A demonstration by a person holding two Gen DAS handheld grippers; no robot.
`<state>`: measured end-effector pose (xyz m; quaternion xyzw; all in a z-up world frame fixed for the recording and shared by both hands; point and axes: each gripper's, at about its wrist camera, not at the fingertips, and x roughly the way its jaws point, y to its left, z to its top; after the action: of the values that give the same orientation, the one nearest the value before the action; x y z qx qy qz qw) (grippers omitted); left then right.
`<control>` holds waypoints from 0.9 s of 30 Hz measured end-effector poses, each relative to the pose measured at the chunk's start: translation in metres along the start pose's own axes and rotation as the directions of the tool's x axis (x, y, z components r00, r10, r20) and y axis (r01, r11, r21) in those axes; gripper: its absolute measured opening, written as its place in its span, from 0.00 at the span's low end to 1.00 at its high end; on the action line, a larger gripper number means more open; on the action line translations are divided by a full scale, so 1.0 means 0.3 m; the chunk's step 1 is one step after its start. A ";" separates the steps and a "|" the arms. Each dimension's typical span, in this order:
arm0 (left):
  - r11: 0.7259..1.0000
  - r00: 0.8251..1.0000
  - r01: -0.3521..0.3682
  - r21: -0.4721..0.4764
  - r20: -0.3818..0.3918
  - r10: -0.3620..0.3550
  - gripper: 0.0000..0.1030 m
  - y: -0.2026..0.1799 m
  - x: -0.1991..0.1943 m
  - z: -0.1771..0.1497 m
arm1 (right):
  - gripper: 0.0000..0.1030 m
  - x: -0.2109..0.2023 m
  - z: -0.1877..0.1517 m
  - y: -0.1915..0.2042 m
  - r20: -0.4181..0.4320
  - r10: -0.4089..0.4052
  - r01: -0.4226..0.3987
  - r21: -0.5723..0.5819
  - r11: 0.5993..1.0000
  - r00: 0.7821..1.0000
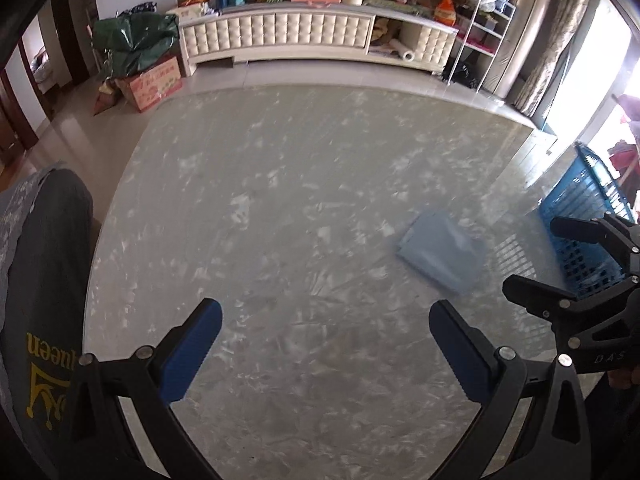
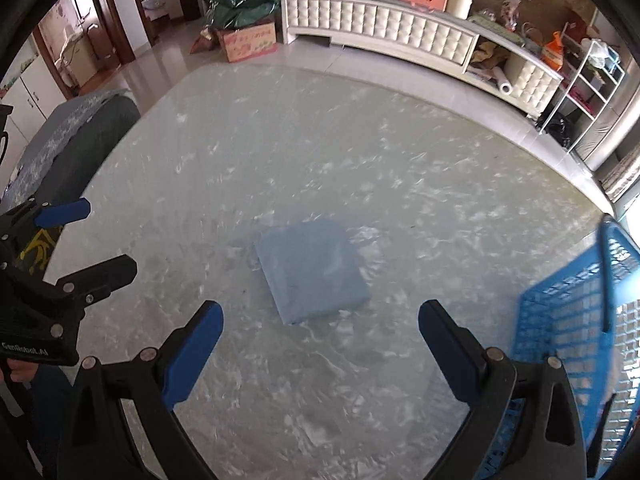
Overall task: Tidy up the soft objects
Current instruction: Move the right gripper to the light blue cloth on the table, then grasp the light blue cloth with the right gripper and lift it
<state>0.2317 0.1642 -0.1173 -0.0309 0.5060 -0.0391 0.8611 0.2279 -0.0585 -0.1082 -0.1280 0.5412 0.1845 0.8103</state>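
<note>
Tongs on both sides stand wide apart with nothing between their blue pads. Ahead of the right tongs (image 2: pixel 320 344), a folded light-blue cloth (image 2: pixel 311 270) lies flat on the pale marbled counter (image 2: pixel 360 160), close in front of the pads and slightly toward the left one. A blue plastic basket (image 2: pixel 576 320) with a lattice wall sits just beside the right pad, touching the counter's right edge in that view; whether anything lies inside it cannot be told. The right wrist view also catches the left tongs (image 2: pixel 92 240) off to its left, with a dark cushioned chair back (image 2: pixel 80 152) beyond them. From the left tongs (image 1: pixel 325 344) the same cloth (image 1: pixel 442 254) appears farther off and to the right, a little blurred, with the basket (image 1: pixel 580 224) beyond it at the frame's right edge, and the right tongs (image 1: pixel 560 256) reaching in between. Only the left wrist view shows a dark garment with yellow lettering (image 1: pixel 44 280) hanging over the chair, just left of the left pad. Beyond the counter, both views show a long cream cabinet (image 1: pixel 280 32) cluttered with boxes.
</note>
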 end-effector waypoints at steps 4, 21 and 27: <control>1.000 1.000 -0.005 -0.011 -0.030 0.005 1.00 0.026 0.054 -0.017 | 0.95 0.067 0.008 0.024 -0.021 0.007 -0.007 -0.012 1.000 1.000; 0.998 0.992 -0.042 -0.045 -0.121 0.036 1.00 0.091 0.196 -0.052 | 0.71 0.239 0.026 0.049 -0.095 -0.016 0.014 -0.027 1.000 0.995; 0.998 0.991 -0.040 -0.041 -0.130 0.034 1.00 0.091 0.209 -0.056 | 0.62 0.228 0.013 0.049 -0.089 -0.003 0.001 -0.030 1.000 0.996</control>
<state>0.2485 0.1851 -0.1827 -0.0377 0.5618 -0.0138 0.8263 0.2484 -0.0328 -0.1699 -0.1488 0.5737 0.1860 0.7837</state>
